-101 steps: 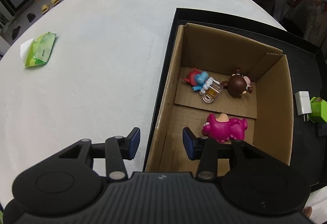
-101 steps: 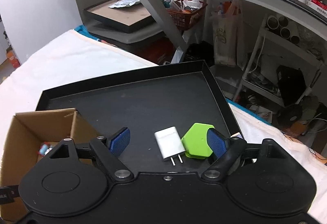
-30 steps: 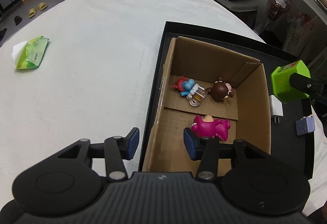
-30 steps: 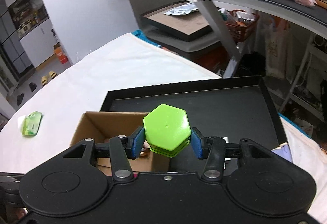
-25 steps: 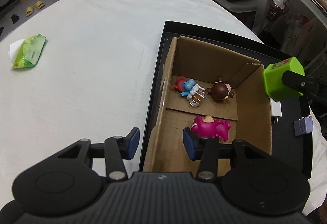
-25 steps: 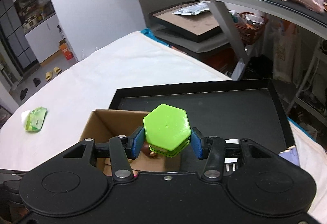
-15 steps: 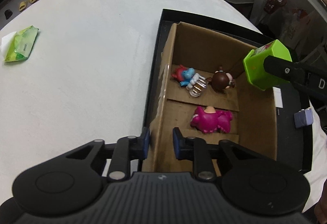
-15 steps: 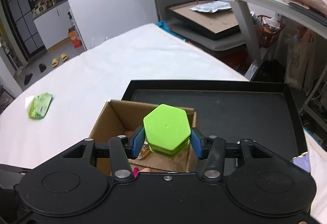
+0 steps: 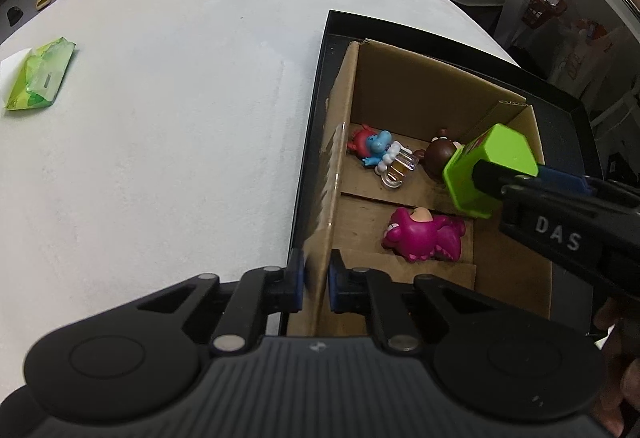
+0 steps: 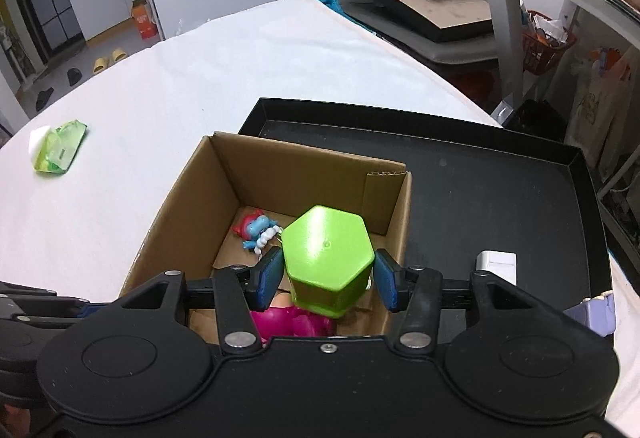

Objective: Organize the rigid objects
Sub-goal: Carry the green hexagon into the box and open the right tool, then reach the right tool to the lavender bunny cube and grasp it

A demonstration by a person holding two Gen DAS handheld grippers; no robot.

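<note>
Left wrist view: we have the left gripper (image 9: 316,280) pinched on the near wall of the cardboard box (image 9: 432,78), one blue pad outside and one inside — a hold that, in our judgement, steadies the box for the drop. The box sits in a black tray (image 9: 568,106) on the white tablecloth (image 9: 180,78). Inside lie a blue-and-red figurine (image 9: 370,144) beside a clear toy mug (image 9: 400,168), a brown figurine (image 9: 440,154) and a magenta dinosaur toy (image 9: 424,234). From the right comes the right gripper, carrying the green hexagonal block (image 9: 490,168) above the box's open top, over its right half. The letters "DAS" are readable in white on that gripper's finger; a red-and-white sticker on the block's end is too small to read. A green wipes packet (image 9: 38,78) lies well apart on the cloth, its print unreadable.

Right wrist view: we see the right gripper (image 10: 326,280) closed on the green hexagonal block (image 10: 326,256), pads on two opposite flat sides — the faces that give a square hold. Below it is the box interior, the magenta toy directly beneath. A white charger plug (image 10: 496,264) and a pale purple object (image 10: 592,312) remain on the tray, outside the box.
</note>
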